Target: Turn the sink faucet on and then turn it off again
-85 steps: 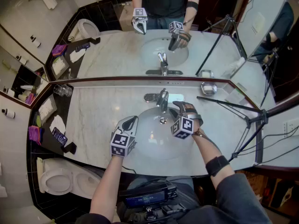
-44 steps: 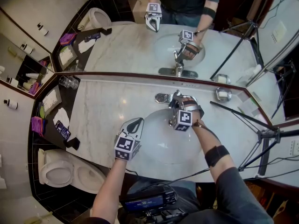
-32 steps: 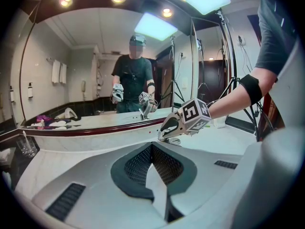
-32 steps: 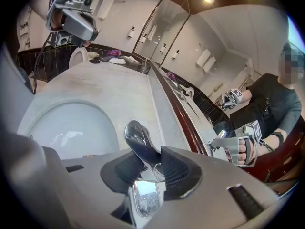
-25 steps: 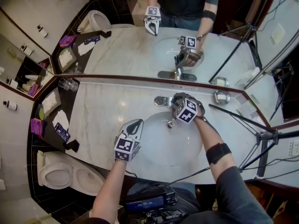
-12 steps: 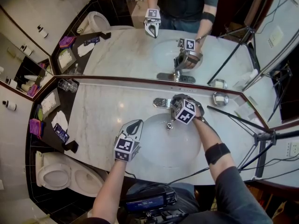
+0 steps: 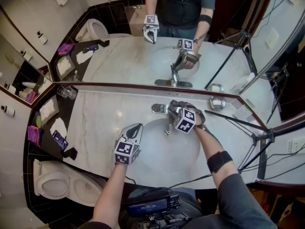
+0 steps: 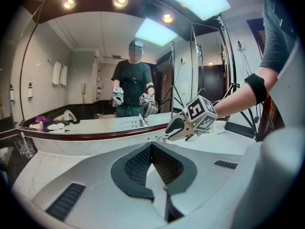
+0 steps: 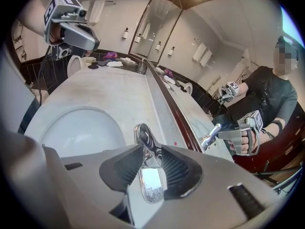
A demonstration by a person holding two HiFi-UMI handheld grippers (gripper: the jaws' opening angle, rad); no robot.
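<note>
**Grip loosening on the lever**

My right tongs (image 9: 152, 159) straddle the faucet lever (image 9: 151, 186). The chrome runs straight between the pads with its rounded tip toward my camera. The jaws have just been easing wider, though the pads look to lie against both sides of it. My left tongs (image 7: 134, 128) are closed on nothing and hang over the basin rim, well to the left of the faucet (image 7: 161, 109) and clear of it.

The main risk, as I judge it, is the slackening hold. If the pads part any more mid-lift, the smooth lever could slide out and drop, or end up half-raised. An overlong pull would likely send a hard jet splashing over the marble. Any sideways twist from my wrist would swing the lever off centre.

The sink basin (image 7: 152, 151) below the right tongs holds only its drain (image 7: 167, 132), and I can make out no stream or pooled water. The tumblers (image 7: 65, 92) stand far left of the left tongs, contents unclear. A small metal dish (image 7: 218, 102) sits right of the right tongs.
</note>
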